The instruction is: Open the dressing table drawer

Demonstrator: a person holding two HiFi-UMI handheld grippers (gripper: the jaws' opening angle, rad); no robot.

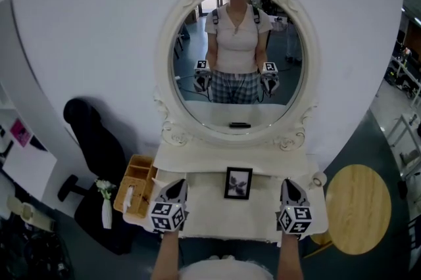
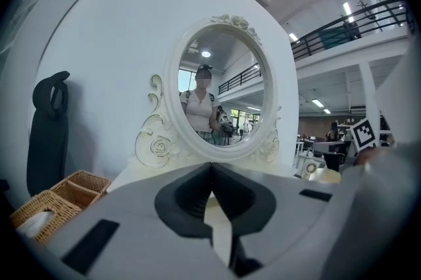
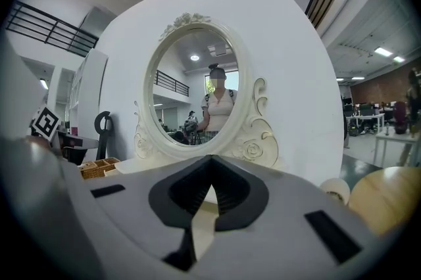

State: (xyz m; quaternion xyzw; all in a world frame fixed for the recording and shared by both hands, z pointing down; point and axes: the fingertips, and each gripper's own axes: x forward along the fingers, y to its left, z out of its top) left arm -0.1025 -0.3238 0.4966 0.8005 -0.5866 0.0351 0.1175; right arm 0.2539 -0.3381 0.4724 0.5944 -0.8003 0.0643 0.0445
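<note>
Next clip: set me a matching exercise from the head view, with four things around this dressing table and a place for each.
1 framed picture
2 wicker basket
3 round wooden table
4 black chair

A on the floor, right of the dressing table
B by the wall, left of the dressing table
C middle of the tabletop, below the mirror
D left end of the tabletop

Pairs: 1-C, 2-D, 3-A, 4-B

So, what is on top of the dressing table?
On the dressing table a small framed picture stands before the mirror. The left gripper and right gripper cover the front corners; anything under them is hidden.
</note>
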